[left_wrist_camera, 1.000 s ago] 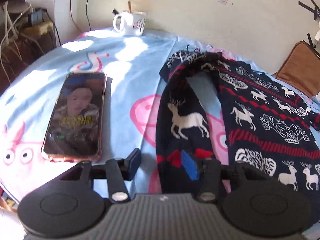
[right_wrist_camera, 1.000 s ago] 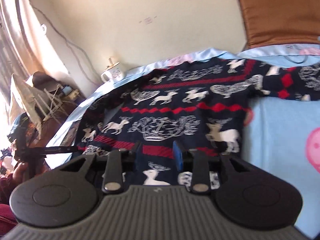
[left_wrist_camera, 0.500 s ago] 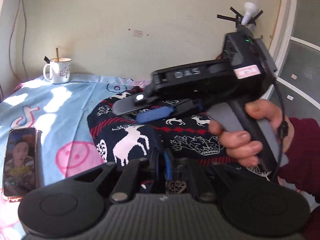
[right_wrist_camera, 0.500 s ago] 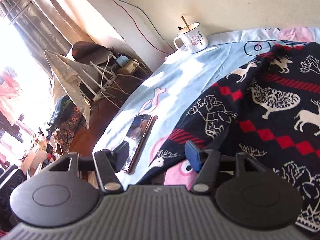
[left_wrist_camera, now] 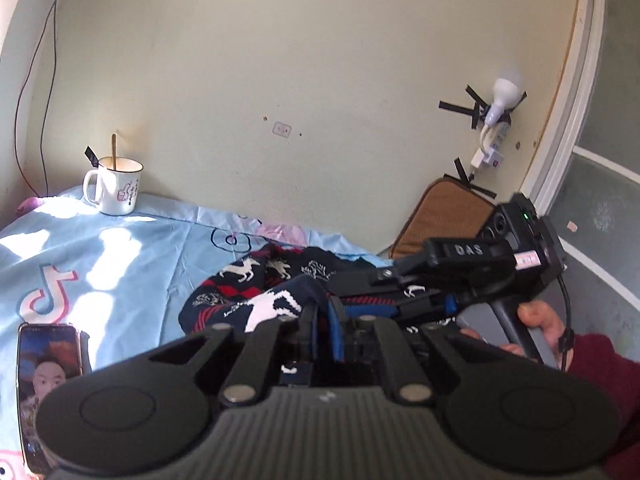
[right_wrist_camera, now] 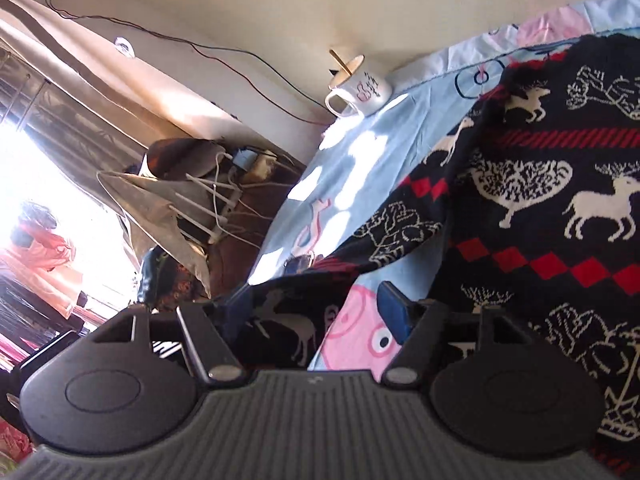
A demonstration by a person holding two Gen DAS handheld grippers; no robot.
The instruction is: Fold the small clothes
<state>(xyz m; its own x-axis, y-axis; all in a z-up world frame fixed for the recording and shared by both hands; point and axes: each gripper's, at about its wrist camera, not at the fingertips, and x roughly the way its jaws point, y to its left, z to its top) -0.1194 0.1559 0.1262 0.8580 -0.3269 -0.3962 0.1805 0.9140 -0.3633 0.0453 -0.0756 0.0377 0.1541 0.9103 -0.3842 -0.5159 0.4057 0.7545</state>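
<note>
A navy sweater with white reindeer and red bands lies on the blue cartoon sheet. My left gripper is shut on a bunched end of its sleeve and holds it raised off the sheet. The right gripper comes in from the right, held by a person's hand, its fingers reaching to just beside the left jaws. In the right wrist view the right gripper stands open. The dark sleeve drapes across its left side and hides that finger; the sweater body lies to the right.
A white mug with a stick in it stands at the back by the wall. A phone with a lit screen lies at the sheet's near left. A brown cushion leans on the wall. Cables and clutter sit beyond the bed's left edge.
My left gripper closed on the sleeve and rose, tilting up toward the wall. The right gripper opened wide and swung across the sweater to beside the left one.
</note>
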